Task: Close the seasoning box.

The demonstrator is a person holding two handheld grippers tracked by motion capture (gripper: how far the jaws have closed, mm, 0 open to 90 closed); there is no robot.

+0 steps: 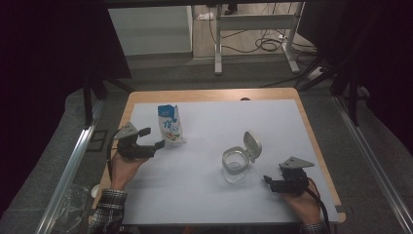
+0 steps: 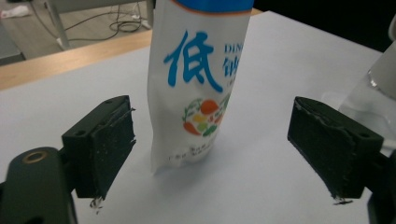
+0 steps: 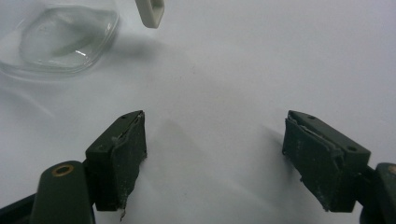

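Note:
A white pouch (image 1: 170, 126) with blue lettering stands upright on the white sheet at the back left. My left gripper (image 1: 152, 137) is just left of it, open, with its jaws pointing at the pouch. In the left gripper view the pouch (image 2: 198, 79) stands between and a little beyond the two pads, and neither pad touches it. A clear glass jar (image 1: 236, 163) with its hinged pale lid (image 1: 252, 145) flipped up sits right of centre. My right gripper (image 1: 269, 183) rests open near the front right, apart from the jar. In the right gripper view the jar (image 3: 60, 37) lies far off at the upper left.
A white sheet (image 1: 204, 195) covers most of the wooden table (image 1: 209, 94). Metal rails (image 1: 68, 170) run along both sides of the table. Behind it stand desk legs (image 1: 217, 44) and loose cables (image 1: 265, 44) on the floor.

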